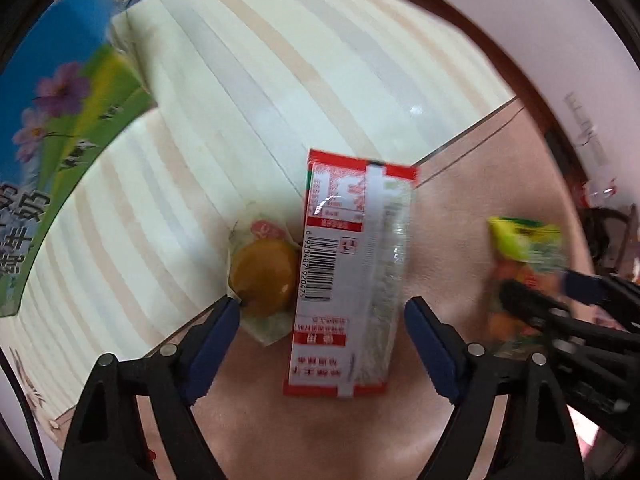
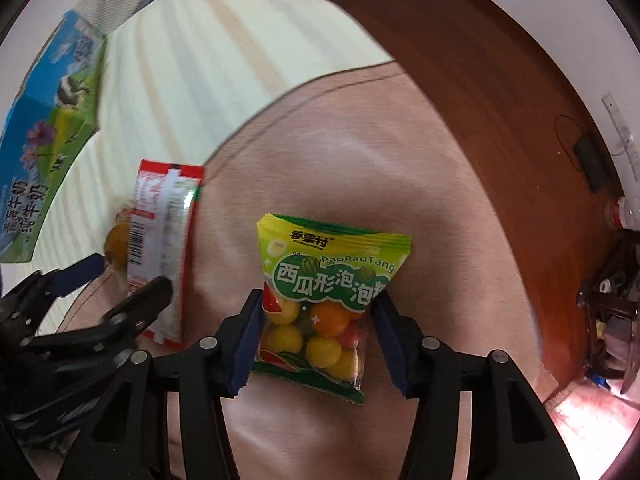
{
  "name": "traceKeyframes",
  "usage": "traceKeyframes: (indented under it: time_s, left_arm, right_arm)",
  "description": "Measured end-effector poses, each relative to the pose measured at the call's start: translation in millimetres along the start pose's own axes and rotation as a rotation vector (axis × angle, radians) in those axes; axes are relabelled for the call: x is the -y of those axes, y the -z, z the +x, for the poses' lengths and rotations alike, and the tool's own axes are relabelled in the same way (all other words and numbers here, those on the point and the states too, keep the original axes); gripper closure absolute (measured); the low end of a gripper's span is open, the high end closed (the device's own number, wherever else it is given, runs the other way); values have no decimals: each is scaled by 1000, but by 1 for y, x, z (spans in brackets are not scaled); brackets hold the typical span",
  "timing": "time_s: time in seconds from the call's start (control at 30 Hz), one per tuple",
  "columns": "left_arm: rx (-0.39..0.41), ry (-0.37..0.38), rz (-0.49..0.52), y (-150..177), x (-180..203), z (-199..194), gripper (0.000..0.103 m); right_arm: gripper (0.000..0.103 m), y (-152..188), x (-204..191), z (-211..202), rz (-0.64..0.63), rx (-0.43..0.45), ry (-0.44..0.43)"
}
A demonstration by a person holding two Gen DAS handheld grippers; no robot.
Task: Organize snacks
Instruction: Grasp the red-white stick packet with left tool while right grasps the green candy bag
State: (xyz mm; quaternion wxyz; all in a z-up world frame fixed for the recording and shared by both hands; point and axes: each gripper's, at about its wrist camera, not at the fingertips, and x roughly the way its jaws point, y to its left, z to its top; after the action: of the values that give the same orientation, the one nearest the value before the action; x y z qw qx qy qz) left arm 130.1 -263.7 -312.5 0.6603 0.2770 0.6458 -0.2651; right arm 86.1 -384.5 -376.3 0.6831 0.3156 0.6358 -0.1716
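Left hand-held gripper point(image 1: 322, 322) points down with its jaws spread either side of the red and white packet point(image 1: 352, 272); neither pad touches the wrapper, so the packet is straddled but not gripped. It lies flat, mostly on the pink cover point(image 1: 460, 240), with its far end at the edge of the striped sheet point(image 1: 260, 80). A small wrapped cake point(image 1: 262, 276) lies just beside the packet's left edge, and the left pad point(image 1: 218, 344) is at the cake's wrapper.

Risk one: a closing stroke from here may catch the cake as well as the packet, dragging or crushing it. Risk two: the wrapper is glossy and flat, so the pads could skid over it or buckle it rather than lift it.

Right hand-held gripper point(image 2: 318, 330) stands over the green bag of gum balls point(image 2: 328, 304), pads at both side edges; the bag appears lightly pinched, though firm contact cannot be confirmed. Risk three: the loose balls may shift and the bag slump out. Risk four: the two grippers work near each other and could collide.

Containers: only a blue and green milk carton box point(image 1: 52, 152) shows, at far left; its contents are not visible.
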Motion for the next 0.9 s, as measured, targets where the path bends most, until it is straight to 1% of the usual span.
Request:
traceKeyframes:
  time_s: [0.07, 0.13, 0.17, 0.2, 0.27, 0.37, 0.43, 0.57, 0.6, 0.7, 0.73, 0.8, 0.9]
  left_arm:
    - [0, 3, 8, -1, 3, 5, 19]
    - [-1, -14, 16, 1, 2, 10, 23]
    - [-9, -11, 12, 5, -1, 12, 37]
    - [-35, 10, -2, 9, -5, 18, 49]
    - [-42, 40, -32, 15, -14, 19, 49]
    - [-41, 49, -72, 31, -32, 14, 50]
    - [-45, 61, -130, 43, -51, 11, 51]
    - [-66, 91, -320, 84, -104, 9, 51]
    - [-77, 105, -388, 97, -121, 9, 52]
    - [-103, 127, -546, 129, -162, 11, 52]
    - [-110, 125, -572, 136, -169, 12, 52]
    - [-130, 121, -569, 147, -175, 16, 51]
    - [-176, 146, -524, 145, -172, 23, 49]
  right_arm:
    - [46, 3, 3, 1, -4, -7, 7]
    - [46, 6, 3, 2, -11, -11, 14]
    - [46, 7, 3, 2, -18, -12, 19]
    - [46, 8, 2, 2, -25, -14, 25]
    - [46, 4, -6, 6, -36, -18, 26]
    - [46, 6, -18, 9, -65, -26, 21]
    - [46, 10, -31, 11, -96, -36, 8]
    - [46, 18, -65, 21, -180, -63, -23]
    - [46, 22, -76, 24, -204, -72, -31]
    - [46, 33, -110, 33, -285, -101, -56]
    - [46, 36, -121, 36, -310, -112, -64]
    - [46, 42, -139, 43, -359, -137, -73]
    - [46, 48, -158, 52, -403, -178, -72]
